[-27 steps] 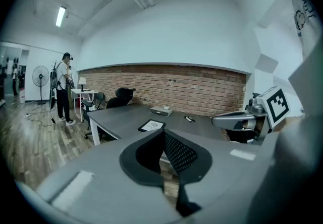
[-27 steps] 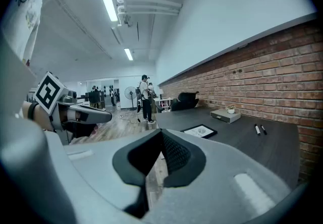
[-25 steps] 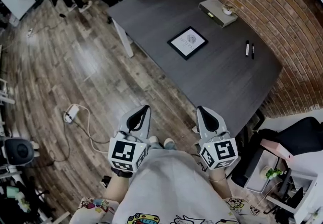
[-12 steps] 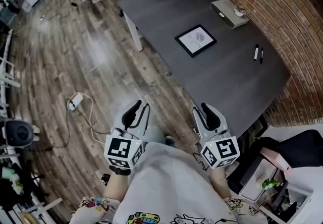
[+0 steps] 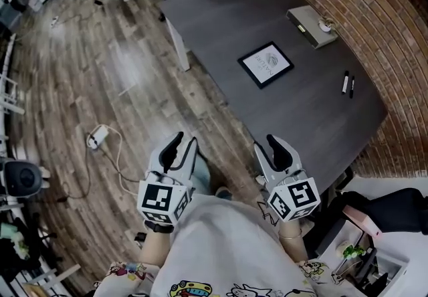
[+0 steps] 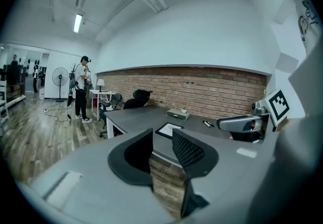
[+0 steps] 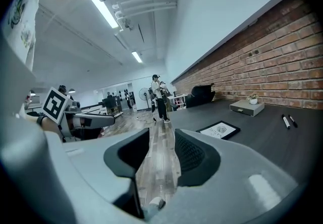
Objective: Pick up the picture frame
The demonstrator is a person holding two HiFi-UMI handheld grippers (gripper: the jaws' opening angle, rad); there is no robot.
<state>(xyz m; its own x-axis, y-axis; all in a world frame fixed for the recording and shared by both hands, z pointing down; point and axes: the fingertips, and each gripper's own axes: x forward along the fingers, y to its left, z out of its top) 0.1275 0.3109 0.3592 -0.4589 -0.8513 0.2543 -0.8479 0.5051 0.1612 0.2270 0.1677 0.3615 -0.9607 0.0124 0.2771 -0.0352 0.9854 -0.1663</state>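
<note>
Here, the approach is judged to be the step in hand: the picture frame (image 5: 266,64) is seen lying flat on the dark worktop (image 5: 294,115), far ahead. The left tongs (image 5: 184,145) and right tongs (image 5: 265,145) are opening, with nothing held between them. A forward reach is called for next. The frame's print cannot be read

picture frame (image 5: 265,64): black, white inside | table (image 5: 221,21): dark grey | wall (image 5: 378,11): red brick | floor (image 5: 100,88): brown planks

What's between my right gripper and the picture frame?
Head view: wood floor, then bare tabletop up to the picture frame; the right gripper is opening its empty fingers.
</note>
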